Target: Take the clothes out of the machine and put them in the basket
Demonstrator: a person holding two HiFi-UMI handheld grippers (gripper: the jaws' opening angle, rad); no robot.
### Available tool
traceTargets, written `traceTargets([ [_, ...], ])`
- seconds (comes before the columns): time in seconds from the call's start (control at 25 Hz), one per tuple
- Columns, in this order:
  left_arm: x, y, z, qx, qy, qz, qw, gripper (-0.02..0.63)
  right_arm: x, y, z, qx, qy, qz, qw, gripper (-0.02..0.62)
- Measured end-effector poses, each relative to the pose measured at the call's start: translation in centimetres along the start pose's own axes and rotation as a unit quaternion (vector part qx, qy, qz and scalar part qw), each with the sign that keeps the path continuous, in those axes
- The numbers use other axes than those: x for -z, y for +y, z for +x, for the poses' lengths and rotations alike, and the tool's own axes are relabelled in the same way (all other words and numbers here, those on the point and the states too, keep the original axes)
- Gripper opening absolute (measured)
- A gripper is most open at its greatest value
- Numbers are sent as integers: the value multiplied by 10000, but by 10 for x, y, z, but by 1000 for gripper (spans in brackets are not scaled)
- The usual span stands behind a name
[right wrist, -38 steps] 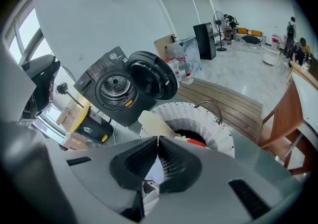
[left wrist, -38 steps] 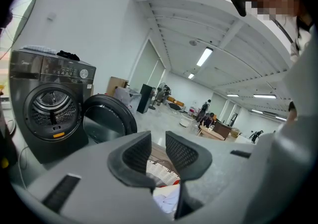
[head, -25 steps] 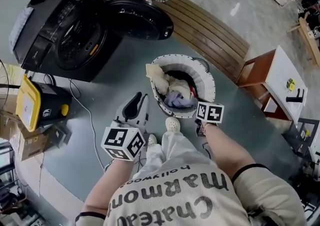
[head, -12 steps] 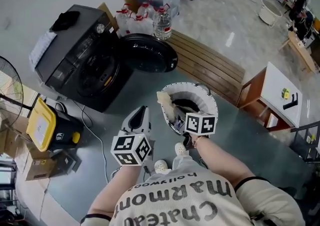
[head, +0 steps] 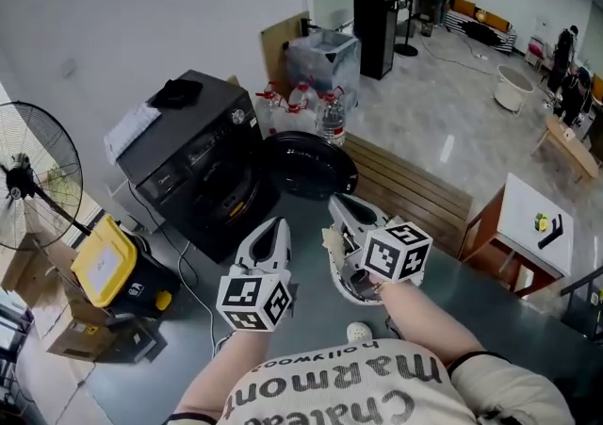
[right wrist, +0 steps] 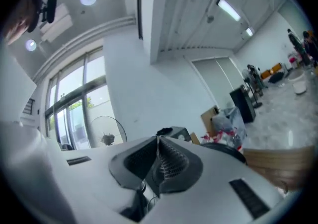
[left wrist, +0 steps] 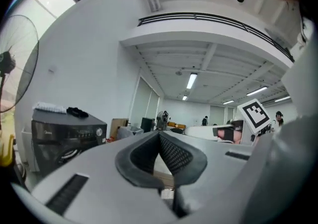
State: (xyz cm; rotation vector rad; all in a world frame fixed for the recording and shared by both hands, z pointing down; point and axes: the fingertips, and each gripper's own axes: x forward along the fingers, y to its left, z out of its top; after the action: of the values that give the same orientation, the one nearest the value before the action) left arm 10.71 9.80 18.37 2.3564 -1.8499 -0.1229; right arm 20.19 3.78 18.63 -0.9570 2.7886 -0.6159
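Observation:
The black washing machine [head: 193, 164] stands at the left with its round door [head: 306, 164] swung open; the drum looks dark. The white basket [head: 350, 294] sits on the floor, mostly hidden behind my right gripper [head: 341, 203], with a cream cloth [head: 329, 242] showing at its rim. My left gripper [head: 276, 225] is raised level in front of the machine, its jaws closing until the pads meet with nothing between them [left wrist: 160, 133]. My right gripper [right wrist: 158, 139] is also level and shut on nothing. The machine [left wrist: 64, 131] shows left of the left jaws.
A yellow-lidded box [head: 105, 261] and a standing fan [head: 33, 178] are at the left. Water bottles [head: 320, 107] stand behind the door. A wooden bench [head: 419, 192] runs to the right, ending at a white side table [head: 532, 225]. Cardboard boxes [head: 57, 343] lie bottom left.
Both grippers rose from beside the basket to a level pose in front of the machine. The left jaws went from parted to closed. The head view tilted up toward the room.

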Motion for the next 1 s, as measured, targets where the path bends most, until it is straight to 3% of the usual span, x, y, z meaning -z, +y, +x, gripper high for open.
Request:
traceTargets([
  [0.16, -35, 5, -18, 24, -329, 272, 9991, 8, -39, 29, -11, -43, -547, -441, 9975, 35],
  [0.32, -56, 13, -29, -98, -579, 226, 9980, 9, -53, 37, -16, -140, -725, -272, 9969, 35],
  [0.48, -64, 23, -27, -299, -702, 87, 9970, 9, -55, 28, -10, -85, -567, -227, 9981, 34],
  [0.64, -69, 33, -17, -615, -833, -43, 9946, 9, -61, 20, 1, -206, -372, -531, 9977, 34],
  [0.88, -53, 40, -5, -911, -747, -102, 9930, 9, -53, 12, 16, -474, -86, -1058, 9932, 34],
  [1.0, -43, 45, -1, -1013, -636, -99, 9928, 9, -49, 6, 25, -552, -49, -1057, 9929, 34],
])
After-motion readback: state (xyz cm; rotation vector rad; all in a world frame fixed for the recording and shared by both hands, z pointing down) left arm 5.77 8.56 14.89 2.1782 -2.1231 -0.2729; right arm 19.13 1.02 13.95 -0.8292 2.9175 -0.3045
